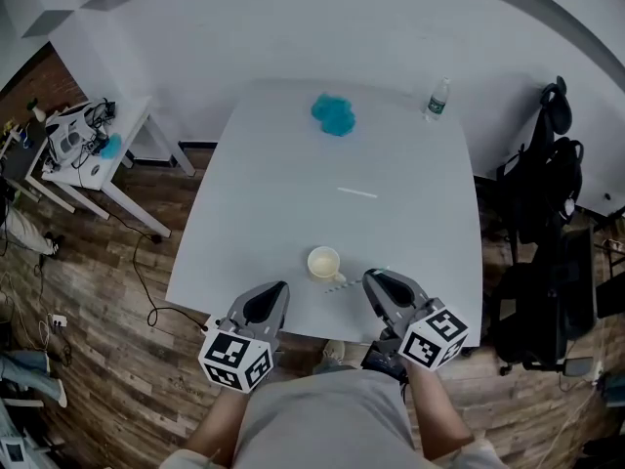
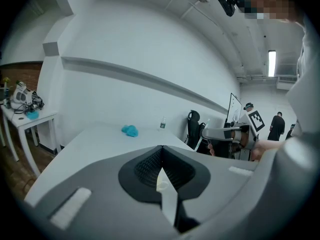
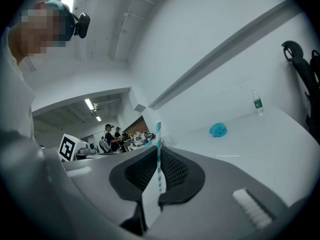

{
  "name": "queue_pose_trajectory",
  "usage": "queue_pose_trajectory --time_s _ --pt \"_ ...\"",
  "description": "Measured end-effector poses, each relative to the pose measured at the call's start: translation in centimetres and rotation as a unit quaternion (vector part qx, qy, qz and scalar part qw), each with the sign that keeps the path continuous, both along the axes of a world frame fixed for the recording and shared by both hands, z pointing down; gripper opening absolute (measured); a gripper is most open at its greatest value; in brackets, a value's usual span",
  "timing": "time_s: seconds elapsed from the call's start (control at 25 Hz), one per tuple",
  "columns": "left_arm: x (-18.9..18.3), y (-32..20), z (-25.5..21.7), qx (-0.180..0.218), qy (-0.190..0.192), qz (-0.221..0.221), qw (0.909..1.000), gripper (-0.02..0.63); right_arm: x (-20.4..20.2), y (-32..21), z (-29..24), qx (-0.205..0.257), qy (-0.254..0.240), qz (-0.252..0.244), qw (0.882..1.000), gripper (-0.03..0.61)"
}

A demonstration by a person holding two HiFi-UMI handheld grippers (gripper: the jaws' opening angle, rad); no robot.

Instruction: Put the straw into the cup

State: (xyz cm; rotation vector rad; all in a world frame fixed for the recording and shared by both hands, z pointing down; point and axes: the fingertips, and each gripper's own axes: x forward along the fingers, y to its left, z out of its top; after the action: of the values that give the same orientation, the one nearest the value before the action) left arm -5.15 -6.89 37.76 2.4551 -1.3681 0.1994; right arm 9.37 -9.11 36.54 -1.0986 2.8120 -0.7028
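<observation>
Right tool (image 1: 375,281) of mine is pinched on the striped straw (image 3: 159,134), which runs between the pads and sticks out past the tips. From above, the straw's free end reaches left to just beside the cup (image 1: 324,262); I cannot tell whether it touches. That cup stands upright near the front edge of the white worktop (image 1: 264,203), between my two tools. My left tool (image 1: 277,293) has its jaws pressed together on nothing. Farther back lie a thin white stick (image 1: 356,192), a blue bundle (image 1: 334,113) and a bottle (image 1: 438,98).
</observation>
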Motion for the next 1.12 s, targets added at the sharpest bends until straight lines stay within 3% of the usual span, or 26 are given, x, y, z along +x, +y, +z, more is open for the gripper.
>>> queue_pose_trajectory --time_s 0.44,1.12 --pt "-0.2 -2.0 0.5 -0.012 0.004 -0.004 0.9999 0.018 0.6 -2.4 0.5 -0.013 -0.002 0.014 1.000 0.028" --pt "-0.5 -5.2 1.9 -0.036 0.002 0.051 0.9980 0.018 0.1 -5.5 1.8 -0.038 0.005 0.062 0.997 0.027"
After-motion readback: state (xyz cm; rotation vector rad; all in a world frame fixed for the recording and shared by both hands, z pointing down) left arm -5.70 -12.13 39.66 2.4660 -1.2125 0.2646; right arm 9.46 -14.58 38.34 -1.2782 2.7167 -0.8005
